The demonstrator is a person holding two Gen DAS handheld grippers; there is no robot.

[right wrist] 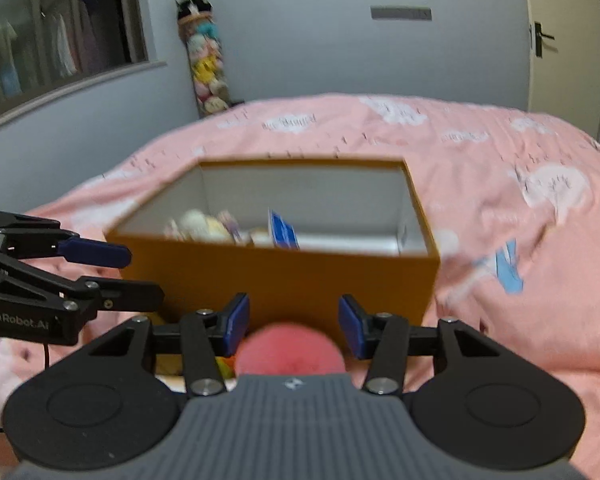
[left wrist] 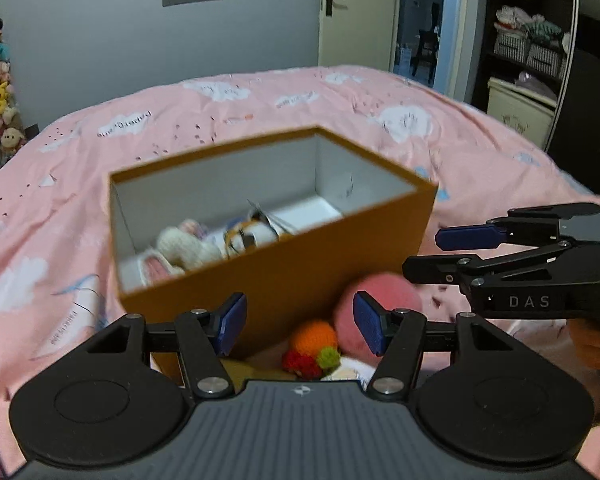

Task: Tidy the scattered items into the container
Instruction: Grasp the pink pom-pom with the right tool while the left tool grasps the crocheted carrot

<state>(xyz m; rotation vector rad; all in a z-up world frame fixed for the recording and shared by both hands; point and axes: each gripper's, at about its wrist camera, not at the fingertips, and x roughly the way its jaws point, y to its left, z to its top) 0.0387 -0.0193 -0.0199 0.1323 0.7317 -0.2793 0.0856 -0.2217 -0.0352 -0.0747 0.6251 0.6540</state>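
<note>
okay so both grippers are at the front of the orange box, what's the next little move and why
Probably lower the right gripper and close on the pink ball. Its jaws are open with the ball lying between and just below them, outside the orange box, beside a small knitted fruit toy.

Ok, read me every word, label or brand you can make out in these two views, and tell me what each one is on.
"DAS" – on the body of the right gripper, seen in the left wrist view.
"GenRobot.AI" – on the body of the left gripper, seen in the right wrist view.
Script on the white clouds of the pink bedspread – too blurred to read.
Blue card in the orange box – print unreadable.
</note>
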